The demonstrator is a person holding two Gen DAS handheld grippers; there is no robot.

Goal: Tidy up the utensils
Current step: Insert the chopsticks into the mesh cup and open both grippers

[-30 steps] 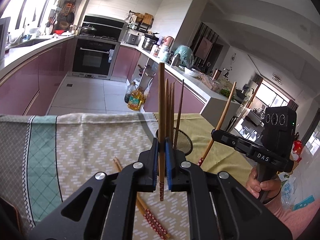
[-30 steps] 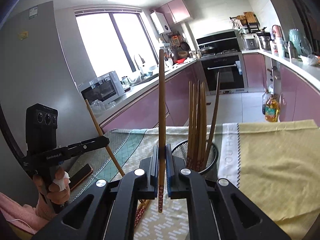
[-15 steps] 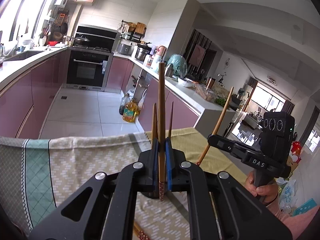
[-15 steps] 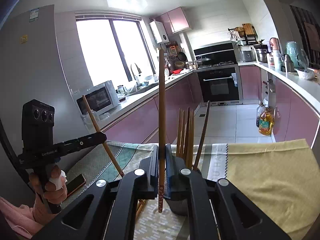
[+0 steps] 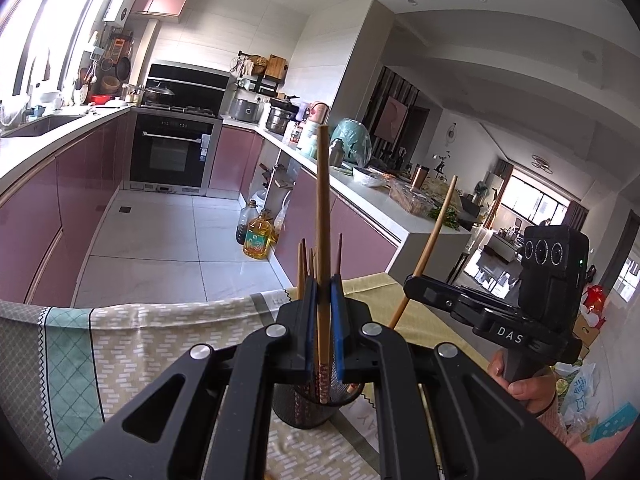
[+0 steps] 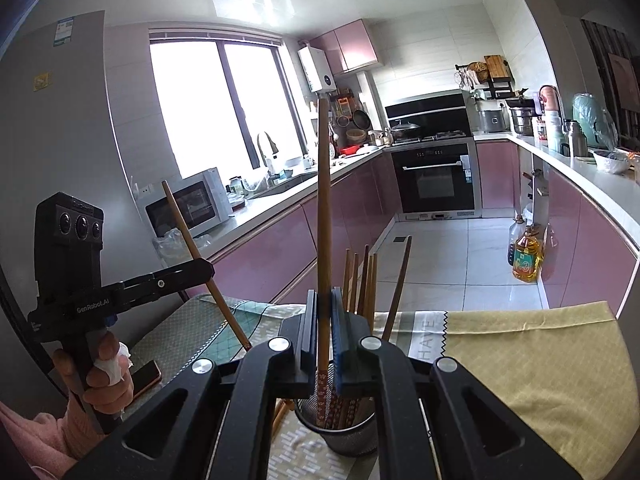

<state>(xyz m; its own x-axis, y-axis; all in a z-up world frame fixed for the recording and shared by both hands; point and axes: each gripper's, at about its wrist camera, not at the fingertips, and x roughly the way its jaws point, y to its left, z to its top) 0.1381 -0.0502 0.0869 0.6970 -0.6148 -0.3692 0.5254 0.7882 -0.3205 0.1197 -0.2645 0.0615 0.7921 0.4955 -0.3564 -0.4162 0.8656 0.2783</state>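
Observation:
My left gripper [image 5: 322, 320] is shut on a wooden chopstick [image 5: 322, 216], held upright with its patterned lower end over the black mesh holder [image 5: 308, 410]. My right gripper [image 6: 323, 320] is shut on another chopstick [image 6: 323, 208], upright, its lower end inside the rim of the same holder [image 6: 346, 436]. Several chopsticks [image 6: 364, 280] stand in the holder. In the left wrist view the right gripper [image 5: 416, 286] shows at the right with its chopstick [image 5: 432, 240]. In the right wrist view the left gripper [image 6: 202, 270] shows at the left with its chopstick [image 6: 200, 256].
The holder stands on a table with a patterned cloth [image 5: 140, 344] and a yellow cloth [image 6: 532, 356]. A phone [image 6: 146, 376] lies at the table's left. Pink kitchen cabinets [image 5: 36, 216], an oven [image 5: 172, 152] and an oil bottle [image 5: 258, 240] on the floor lie beyond.
Both grippers have come in over the holder and dropped lower, each still holding its chopstick upright. The loose chopsticks on the cloth have dropped out of the left wrist view.

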